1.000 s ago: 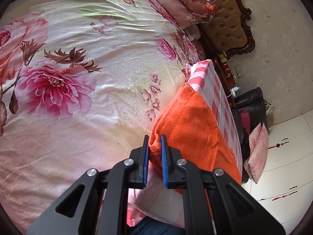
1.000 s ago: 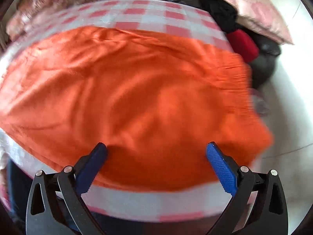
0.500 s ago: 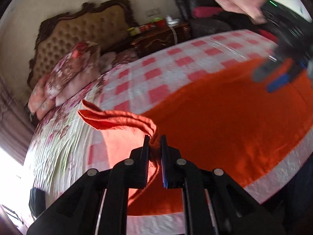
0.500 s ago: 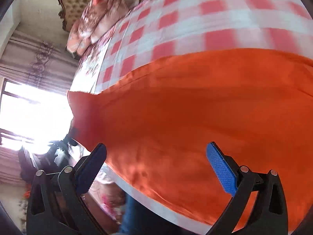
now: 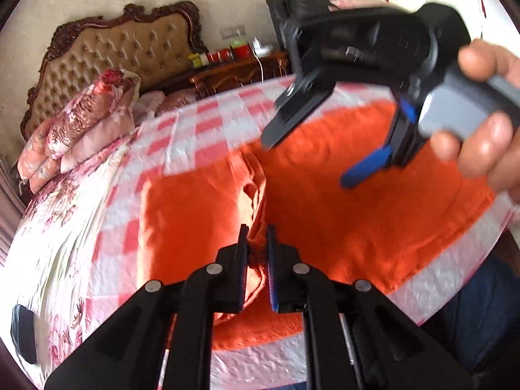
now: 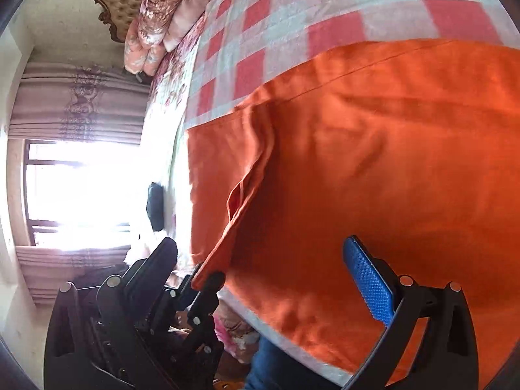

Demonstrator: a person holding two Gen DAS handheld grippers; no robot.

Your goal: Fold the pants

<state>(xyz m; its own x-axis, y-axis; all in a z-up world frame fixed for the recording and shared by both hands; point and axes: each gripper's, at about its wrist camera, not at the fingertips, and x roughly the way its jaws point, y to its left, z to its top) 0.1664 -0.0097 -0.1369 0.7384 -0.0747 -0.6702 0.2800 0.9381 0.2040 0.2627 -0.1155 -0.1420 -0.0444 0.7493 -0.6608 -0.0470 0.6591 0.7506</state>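
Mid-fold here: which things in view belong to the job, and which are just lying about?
Job: orange fabric pants; left gripper, shut on them; right gripper, open; pink-and-white checked cloth underneath.

Lying about: floral pillows; tufted brown headboard; wooden nightstand.

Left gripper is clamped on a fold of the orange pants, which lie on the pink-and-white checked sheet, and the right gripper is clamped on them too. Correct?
Not quite. The left gripper is shut on the orange pants on the checked sheet, but the right gripper is open over the cloth, gripping nothing. The right wrist view shows this.
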